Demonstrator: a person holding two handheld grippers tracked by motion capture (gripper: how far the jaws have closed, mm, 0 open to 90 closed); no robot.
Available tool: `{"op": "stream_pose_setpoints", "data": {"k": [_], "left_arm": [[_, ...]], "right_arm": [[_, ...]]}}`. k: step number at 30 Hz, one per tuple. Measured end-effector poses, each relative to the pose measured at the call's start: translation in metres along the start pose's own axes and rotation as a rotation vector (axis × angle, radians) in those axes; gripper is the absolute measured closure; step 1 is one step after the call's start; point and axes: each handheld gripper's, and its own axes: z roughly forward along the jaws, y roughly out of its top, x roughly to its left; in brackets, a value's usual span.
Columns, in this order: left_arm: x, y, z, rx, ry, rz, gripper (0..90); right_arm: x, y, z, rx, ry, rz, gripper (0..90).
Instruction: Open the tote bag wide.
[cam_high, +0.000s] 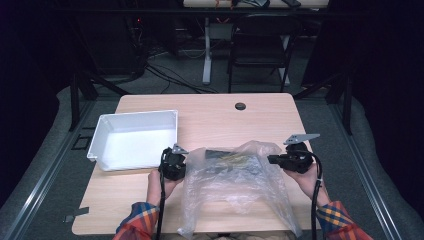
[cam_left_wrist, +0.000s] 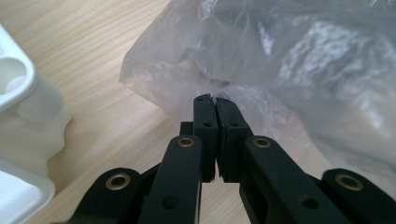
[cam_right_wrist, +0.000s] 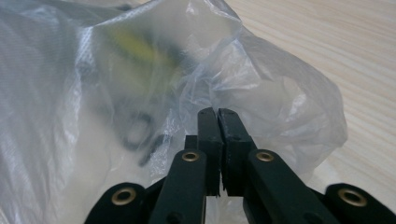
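A clear plastic bag (cam_high: 235, 187) lies crumpled on the wooden table (cam_high: 210, 112), with dark items and something yellow (cam_high: 231, 157) inside it. My left gripper (cam_high: 186, 167) is at the bag's left edge. Its jaws are shut, and the film (cam_left_wrist: 187, 70) runs into their tips (cam_left_wrist: 215, 98). My right gripper (cam_high: 271, 159) is at the bag's right edge, pointing left. Its jaws are shut too, pinching the film (cam_right_wrist: 261, 93) at their tips (cam_right_wrist: 218, 112). Through the plastic, the contents (cam_right_wrist: 135, 51) look blurred.
An empty white bin (cam_high: 137, 114) stands at the table's left, just behind my left gripper, and its corner (cam_left_wrist: 18, 84) is in the left gripper view. A cable hole (cam_high: 240, 106) sits near the far edge. A dark chair (cam_high: 260, 45) stands beyond the table.
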Motion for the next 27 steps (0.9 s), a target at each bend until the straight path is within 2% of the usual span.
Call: {"op": "stream_pose_setpoints", "data": {"k": [1, 3, 4, 9, 12, 15, 19, 20, 22, 23, 26, 27], "left_arm": [[0.0, 0.0, 0.0, 0.0, 0.0, 0.0, 87.8], [0.001, 0.0, 0.0, 0.0, 0.003, 0.001, 87.4], [0.001, 0.0, 0.0, 0.0, 0.003, 0.001, 87.4], [0.003, 0.001, 0.0, 0.011, 0.005, -0.002, 86.5], [0.004, 0.002, -0.001, 0.016, 0.004, -0.001, 84.5], [0.005, 0.002, -0.006, 0.024, -0.011, -0.002, 75.2], [0.006, 0.003, -0.023, 0.021, 0.007, -0.013, 49.9], [0.006, 0.003, -0.023, 0.021, 0.007, -0.013, 46.1], [0.004, 0.003, -0.032, 0.003, 0.012, -0.008, 44.0], [0.002, 0.002, -0.041, -0.013, 0.016, -0.008, 39.9], [0.0, 0.002, -0.049, -0.033, 0.015, -0.008, 37.5], [-0.003, 0.004, -0.058, -0.068, 0.002, -0.003, 34.5]], "right_arm": [[0.0, 0.0, 0.0, 0.0, 0.0, 0.0, 89.5], [-0.001, 0.003, 0.007, -0.005, -0.07, -0.021, 90.0], [-0.001, 0.003, 0.009, -0.007, -0.087, -0.021, 90.0], [-0.008, 0.007, 0.011, -0.033, -0.129, -0.014, 90.0], [-0.013, 0.01, 0.016, -0.036, -0.134, 0.008, 90.0], [-0.013, 0.008, 0.02, -0.03, -0.132, 0.017, 90.0], [-0.01, 0.008, 0.016, -0.052, -0.132, 0.017, 90.0], [-0.01, 0.008, 0.016, -0.052, -0.132, 0.017, 90.0], [-0.009, 0.008, 0.015, -0.053, -0.134, 0.016, 90.0], [-0.009, 0.008, 0.015, -0.055, -0.138, 0.021, 90.0], [-0.009, 0.008, 0.015, -0.061, -0.143, 0.026, 90.0], [-0.009, 0.008, 0.015, -0.058, -0.151, 0.029, 89.9]]}}
